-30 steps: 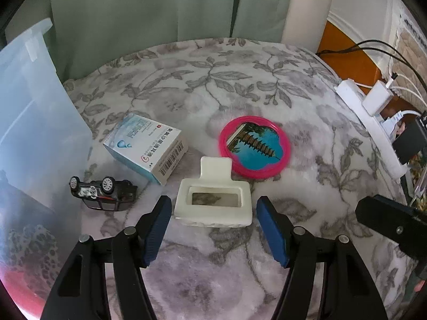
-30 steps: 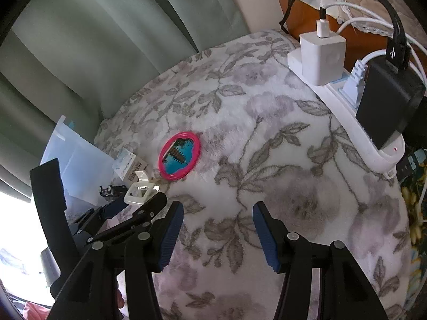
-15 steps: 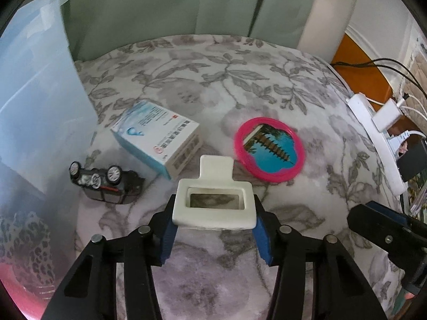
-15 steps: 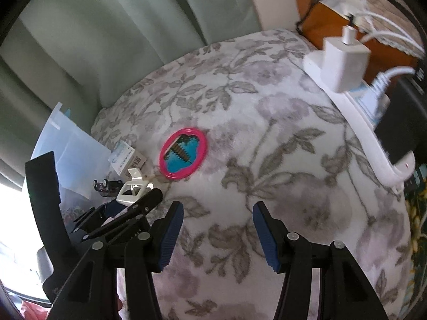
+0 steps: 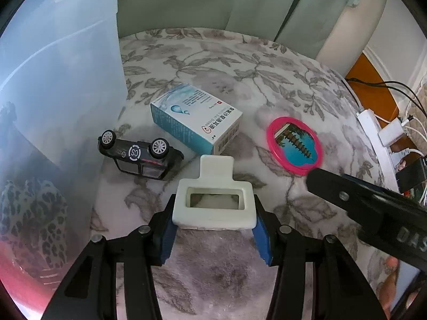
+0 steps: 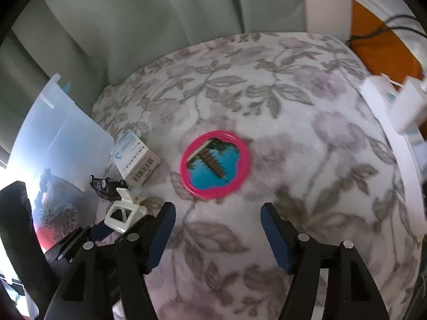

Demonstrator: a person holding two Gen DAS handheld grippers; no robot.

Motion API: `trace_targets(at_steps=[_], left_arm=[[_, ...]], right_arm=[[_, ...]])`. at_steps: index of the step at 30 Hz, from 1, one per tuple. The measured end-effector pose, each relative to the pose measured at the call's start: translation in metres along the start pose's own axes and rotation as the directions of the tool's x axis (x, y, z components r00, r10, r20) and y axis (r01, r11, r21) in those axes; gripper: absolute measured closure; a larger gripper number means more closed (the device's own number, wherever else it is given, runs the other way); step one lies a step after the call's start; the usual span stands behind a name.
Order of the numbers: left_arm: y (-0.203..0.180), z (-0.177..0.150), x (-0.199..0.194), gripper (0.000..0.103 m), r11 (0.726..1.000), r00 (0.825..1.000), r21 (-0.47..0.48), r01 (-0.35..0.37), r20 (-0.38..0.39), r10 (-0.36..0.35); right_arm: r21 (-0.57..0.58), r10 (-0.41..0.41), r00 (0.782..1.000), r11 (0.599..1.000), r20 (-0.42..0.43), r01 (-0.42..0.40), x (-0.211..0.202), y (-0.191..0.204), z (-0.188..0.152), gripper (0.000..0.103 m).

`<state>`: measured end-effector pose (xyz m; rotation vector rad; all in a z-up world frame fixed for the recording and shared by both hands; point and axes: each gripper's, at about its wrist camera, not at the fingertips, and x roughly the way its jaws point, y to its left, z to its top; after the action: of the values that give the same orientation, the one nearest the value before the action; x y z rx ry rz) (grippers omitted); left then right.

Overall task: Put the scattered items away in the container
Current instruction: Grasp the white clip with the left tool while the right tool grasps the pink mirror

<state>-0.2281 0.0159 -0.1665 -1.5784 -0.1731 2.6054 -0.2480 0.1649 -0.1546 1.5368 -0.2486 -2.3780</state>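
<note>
Where they stood apart a second ago, the left tongs [image 5: 214, 229] now clamp the white holder [image 5: 213, 200]; the right tongs [image 6: 217, 229], still open and empty, have neared the pink mirror [image 6: 214, 168].

On the flower-patterned plush blanket [image 5: 213, 61], a tall translucent plastic storage bin [image 5: 53, 85] is stood along the left edge. Just to its right, a black toy car [image 5: 138, 157] is laid on its side, wheels turned toward the far edge. Behind and to the right of the car, a blue-and-white cardboard medicine box [image 5: 197, 120] is laid flat. In front of the box, near the blanket's near edge, a white rectangular plastic frame with a tab [image 5: 214, 202] is found. To its right and farther back, a round pink-rimmed picture disc [image 6: 214, 164] is laid flat. Along the right edge, a white power strip with plugged chargers [image 5: 379, 138] is placed.
</note>
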Motion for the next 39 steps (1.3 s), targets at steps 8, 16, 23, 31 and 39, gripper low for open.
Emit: trace_targets(at_steps=[8, 16, 23, 31, 39], left_arm=[[0.002, -0.001, -0.001, 0.051, 1.0, 1.0, -0.006, 0.014, 0.008, -0.014], [0.003, -0.001, -0.001, 0.051, 1.0, 1.0, 0.0, 0.025, 0.011, -0.025], [0.003, -0.001, 0.0, 0.051, 0.999, 0.999, -0.003, 0.035, 0.011, -0.035], [0.005, -0.001, 0.001, 0.051, 0.999, 0.999, 0.002, 0.041, 0.014, -0.041], [0.003, -0.003, -0.001, 0.051, 0.999, 0.999, -0.01, 0.039, 0.017, -0.038]], right_arm=[[-0.044, -0.052, 0.998, 0.998, -0.024, 0.051, 0.023, 0.012, 0.016, 0.026], [-0.068, -0.093, 0.996, 0.993, -0.014, 0.092, 0.035, 0.024, 0.026, 0.015], [-0.099, -0.176, 0.984, 0.98, -0.012, 0.174, 0.044, 0.033, 0.03, 0.014], [-0.148, -0.252, 0.968, 0.958, -0.019, 0.246, 0.049, 0.043, 0.031, 0.015], [-0.121, -0.256, 0.967, 0.96, -0.006, 0.253, 0.042, 0.036, 0.035, 0.027]])
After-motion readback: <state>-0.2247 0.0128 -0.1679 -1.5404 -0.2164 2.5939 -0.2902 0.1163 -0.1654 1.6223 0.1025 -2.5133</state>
